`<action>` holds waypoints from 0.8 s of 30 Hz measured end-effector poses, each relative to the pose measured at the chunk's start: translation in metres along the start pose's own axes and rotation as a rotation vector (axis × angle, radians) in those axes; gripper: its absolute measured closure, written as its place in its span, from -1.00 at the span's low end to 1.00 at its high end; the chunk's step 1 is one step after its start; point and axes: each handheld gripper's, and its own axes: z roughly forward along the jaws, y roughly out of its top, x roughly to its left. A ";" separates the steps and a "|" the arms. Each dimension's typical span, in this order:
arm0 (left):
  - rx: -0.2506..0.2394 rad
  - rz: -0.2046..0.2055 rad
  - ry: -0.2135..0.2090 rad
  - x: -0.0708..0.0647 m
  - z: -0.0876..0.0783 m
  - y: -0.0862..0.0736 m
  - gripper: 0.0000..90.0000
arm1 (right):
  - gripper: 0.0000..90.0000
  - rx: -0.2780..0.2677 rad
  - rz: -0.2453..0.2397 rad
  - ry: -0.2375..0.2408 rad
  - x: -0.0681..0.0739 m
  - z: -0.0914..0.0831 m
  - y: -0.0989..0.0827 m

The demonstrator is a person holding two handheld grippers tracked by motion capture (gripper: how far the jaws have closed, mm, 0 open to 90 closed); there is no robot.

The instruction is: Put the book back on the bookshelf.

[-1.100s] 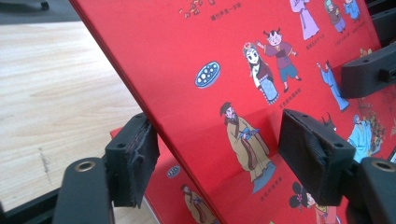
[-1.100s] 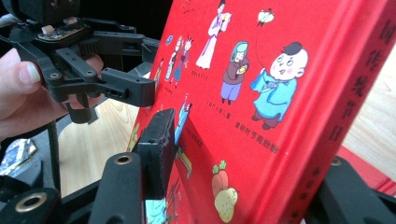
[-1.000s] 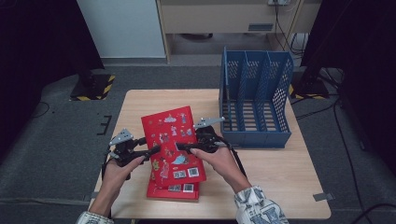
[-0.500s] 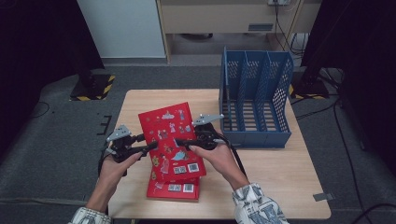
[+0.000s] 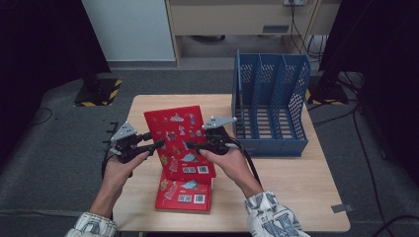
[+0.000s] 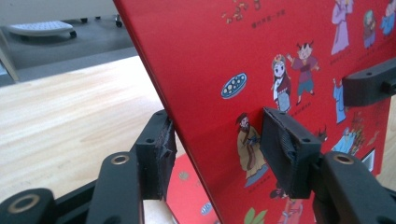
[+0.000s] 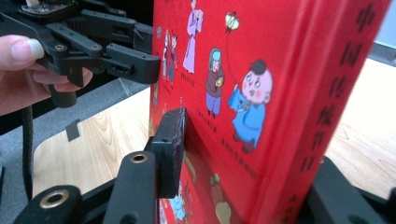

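A pale wooden surface (image 5: 291, 173) stands on grey carpet, with a blue perforated file rack (image 5: 269, 111) at its far right corner. Near its middle, a red picture book (image 5: 179, 136) printed with cartoon figures is held tilted above a second red book (image 5: 184, 193) that lies flat at the near edge. The left hand-held gripper (image 5: 157, 144) has just been closing; its pads are clamped on the raised book's left edge, one on the printed cover and one behind. The right hand-held gripper (image 5: 190, 145) has also just been closing and straddles the book's right side by the spine, its near pad against the cover; the other jaw is hidden behind the spine.
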 end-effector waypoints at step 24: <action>-0.032 0.063 0.027 -0.007 0.003 0.011 0.04 | 0.37 -0.050 -0.052 -0.017 -0.003 -0.005 0.001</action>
